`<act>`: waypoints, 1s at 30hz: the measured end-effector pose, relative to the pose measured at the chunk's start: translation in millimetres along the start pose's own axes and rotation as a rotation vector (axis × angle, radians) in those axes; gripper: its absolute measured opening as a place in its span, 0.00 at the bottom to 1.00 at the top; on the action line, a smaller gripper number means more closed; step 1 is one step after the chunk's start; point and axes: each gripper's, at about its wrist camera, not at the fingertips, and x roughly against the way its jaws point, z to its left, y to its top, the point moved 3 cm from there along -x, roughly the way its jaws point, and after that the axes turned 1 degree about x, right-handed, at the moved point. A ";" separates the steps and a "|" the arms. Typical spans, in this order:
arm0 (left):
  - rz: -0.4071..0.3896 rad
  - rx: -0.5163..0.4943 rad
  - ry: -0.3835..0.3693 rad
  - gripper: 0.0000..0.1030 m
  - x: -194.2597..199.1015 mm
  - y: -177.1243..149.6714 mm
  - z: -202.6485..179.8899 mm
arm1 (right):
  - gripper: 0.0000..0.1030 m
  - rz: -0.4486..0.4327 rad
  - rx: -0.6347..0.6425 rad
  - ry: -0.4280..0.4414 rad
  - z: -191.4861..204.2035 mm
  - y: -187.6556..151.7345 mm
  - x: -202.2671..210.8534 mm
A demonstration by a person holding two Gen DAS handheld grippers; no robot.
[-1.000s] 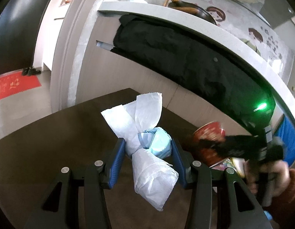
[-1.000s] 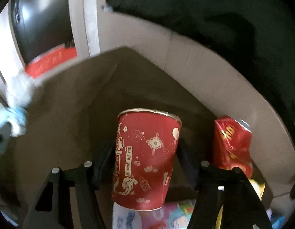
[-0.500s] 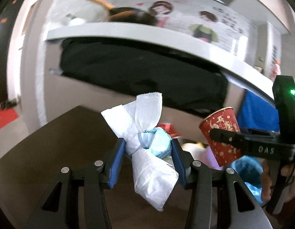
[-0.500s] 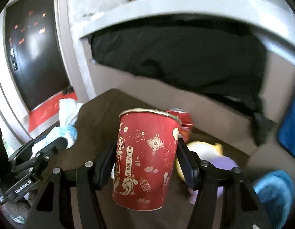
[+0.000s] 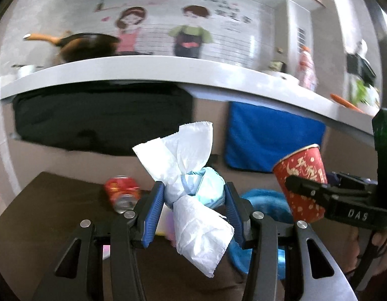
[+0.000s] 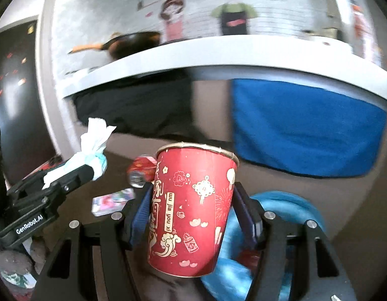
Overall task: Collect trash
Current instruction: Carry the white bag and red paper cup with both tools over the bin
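1. Left hand-held gripper: jaws part-way closed, blue pads pinching a wad of white tissue with a light-blue crumpled piece in it. Wad is held up off the bench, ends sticking out above and below the pads.
2. Right hand-held gripper: jaws fairly wide, clamped on both sides of a red paper cup, gold festive print. Cup upright, slight tilt, rim up, lifted clear of the bench.
3. In the left wrist view the cup sits to the right of the tissue wad, apart from it; a bit of a hand shows behind that gripper.
4. Dark brown bench below both grippers. Red can lying on its side on it, silver end toward the camera, left of the tissue wad.
5. Colourful flat packet on the bench near the can.
6. Blue round object low, right of the cup; blurred, can't tell what it is.
7. Behind: white counter with a dark pan, black cloth and blue cloth hanging below its edge.
8. Wall has cartoon figures.
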 end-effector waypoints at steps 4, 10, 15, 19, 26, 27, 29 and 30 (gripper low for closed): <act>0.026 -0.051 -0.049 0.47 -11.2 -3.3 -44.7 | 0.58 -0.021 -0.052 -0.057 -39.5 -7.1 14.9; 0.082 -0.084 -0.093 0.47 -35.4 -12.3 -87.5 | 0.58 -0.029 -0.124 -0.117 -85.4 -26.2 23.2; 0.136 -0.099 -0.104 0.47 -58.7 -24.8 -108.1 | 0.58 -0.020 -0.152 -0.144 -111.6 -43.0 17.7; 0.166 -0.101 -0.103 0.47 -77.8 -32.3 -113.9 | 0.58 -0.005 -0.176 -0.149 -125.7 -54.8 5.8; 0.181 -0.095 -0.115 0.47 -100.7 -39.8 -116.2 | 0.58 0.042 -0.215 -0.123 -137.7 -69.7 -25.8; 0.193 -0.095 -0.122 0.47 -105.8 -42.6 -117.1 | 0.58 0.046 -0.217 -0.122 -138.5 -70.7 -29.7; 0.211 -0.093 -0.129 0.47 -113.0 -46.8 -117.6 | 0.58 0.053 -0.221 -0.119 -139.1 -71.0 -35.7; 0.218 -0.092 -0.132 0.47 -116.6 -49.0 -117.6 | 0.58 0.058 -0.223 -0.117 -139.9 -72.4 -39.7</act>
